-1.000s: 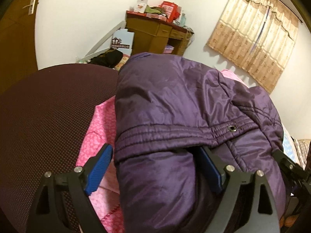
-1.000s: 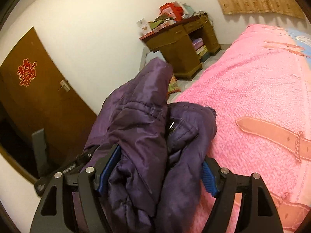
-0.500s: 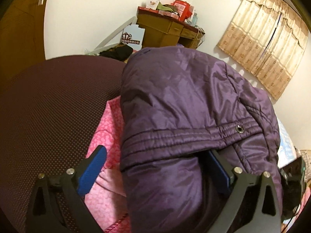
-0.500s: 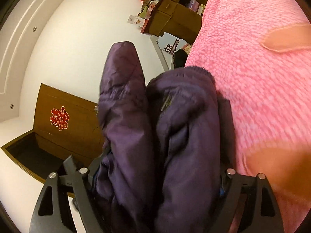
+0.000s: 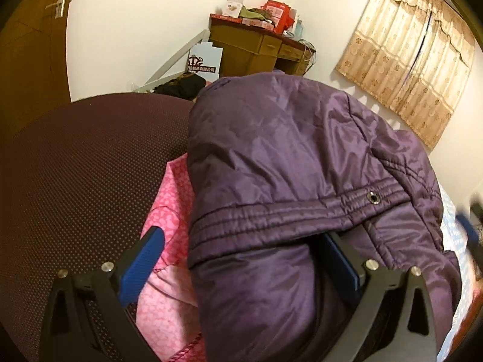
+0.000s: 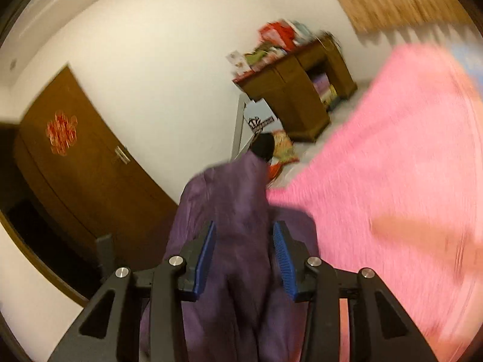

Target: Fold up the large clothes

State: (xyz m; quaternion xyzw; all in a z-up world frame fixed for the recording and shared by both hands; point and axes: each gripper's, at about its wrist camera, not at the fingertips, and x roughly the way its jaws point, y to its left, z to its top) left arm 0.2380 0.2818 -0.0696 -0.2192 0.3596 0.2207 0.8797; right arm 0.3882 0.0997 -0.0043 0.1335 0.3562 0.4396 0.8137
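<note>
Left wrist view first: we see our left gripper (image 5: 241,259) with its blue pads spread wide, and the purple padded jacket (image 5: 295,181) bunched between and over them; the right pad is tucked under a fold of fabric while the left pad (image 5: 142,265) stands clear of it, so nothing is pinched. The jacket's long axis runs away from us toward the far wall, its elasticated band with a metal snap (image 5: 375,197) crossing from left to right. It lies on a pink blanket (image 5: 169,295), beside a dark dotted surface (image 5: 84,187). Beyond stand a wooden desk (image 5: 259,48) piled with red boxes (image 5: 279,10), and beige curtains (image 5: 413,60). Right wrist view, which is blurred: our right gripper (image 6: 244,250) has its pads partly spread on either side of a ridge of the jacket (image 6: 238,211); we cannot tell whether they touch it. Here the jacket stretches straight ahead from the fingers, its far end pointing at the floor by the desk (image 6: 299,90). To the right lies the pink blanket (image 6: 392,166); to the left is a brown door (image 6: 75,157).
</note>
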